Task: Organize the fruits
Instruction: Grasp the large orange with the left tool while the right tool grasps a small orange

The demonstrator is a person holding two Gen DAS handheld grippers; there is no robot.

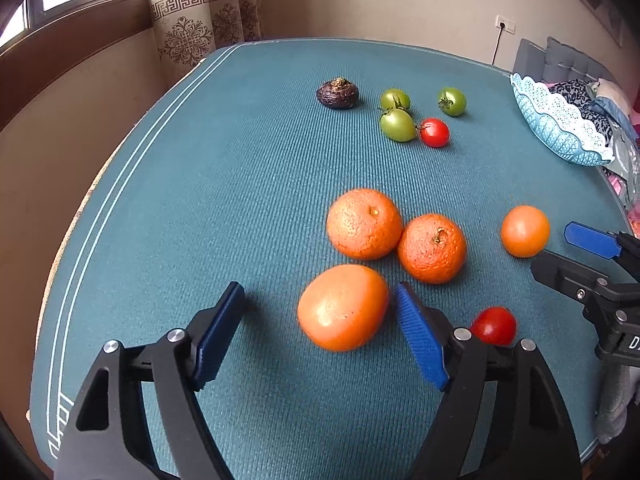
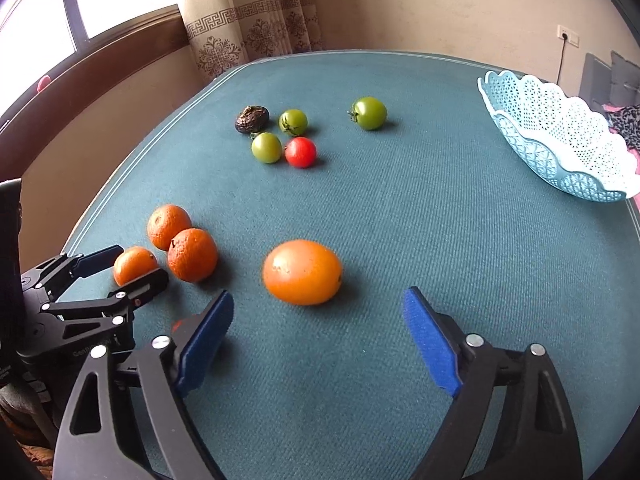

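– Two oranges are in reach, one per gripper?
– Yes. The left gripper (image 1: 318, 294) has its jaws open around a smooth orange (image 1: 342, 308). The right-hand pad is just beside the peel, the left-hand pad stands clear of it, and the fruit rests on the bench (image 1: 200, 200).
– And the other one?
– The right gripper (image 2: 319, 299) is open too. A second orange (image 2: 302, 272) lies just ahead of its jaws, in line with the gap and clear of both pads.
– What else is close by?
– Two rough-skinned mandarins (image 1: 364, 224) touch each other just beyond the left jaws. A red tomato (image 1: 493, 325) sits outside them, half hidden behind the right-hand finger.
– Further out?
– Well ahead of both jaws are three green tomatoes (image 2: 293, 122), another red one (image 2: 301, 152) and a dark wrinkled fruit (image 2: 252, 119). A pale blue lattice basket (image 2: 560, 148) stands far out to the right, at the bench's edge.
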